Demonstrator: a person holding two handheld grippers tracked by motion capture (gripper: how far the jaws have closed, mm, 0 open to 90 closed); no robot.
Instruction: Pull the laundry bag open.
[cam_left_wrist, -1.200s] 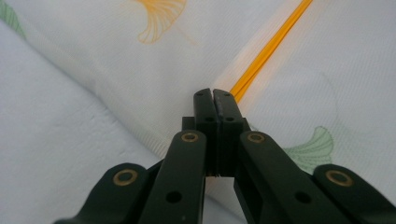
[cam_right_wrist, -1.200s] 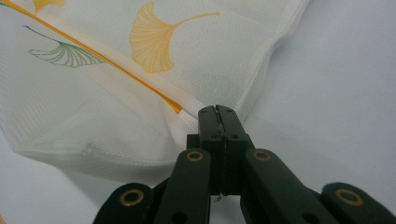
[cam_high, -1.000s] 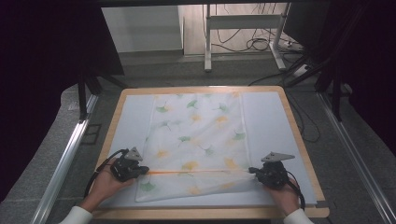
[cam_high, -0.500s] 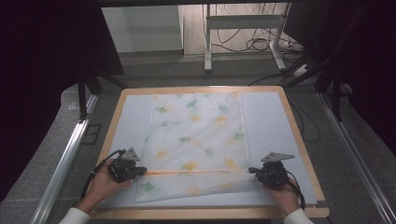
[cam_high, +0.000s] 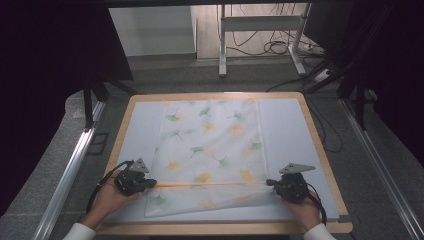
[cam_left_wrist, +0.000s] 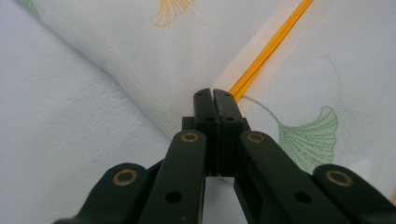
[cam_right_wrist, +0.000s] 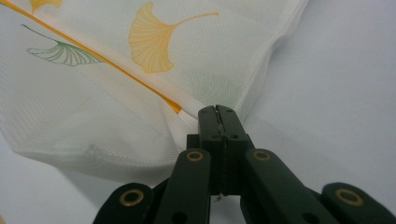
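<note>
Left tool (cam_high: 148, 183) and right tool (cam_high: 270, 183) each pinch an end of the cloth's (cam_high: 212, 145) orange hem (cam_high: 207, 184), low over the tabletop (cam_high: 290, 130). Risk: thin fabric slipping out under uneven tension, skewing the fold.

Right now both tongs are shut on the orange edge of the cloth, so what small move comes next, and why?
Probably lift both together and carry the edge away from you. The left tongs and right tongs pinch the orange hem of the leaf-print cloth, whose near part is already doubled over.
</note>
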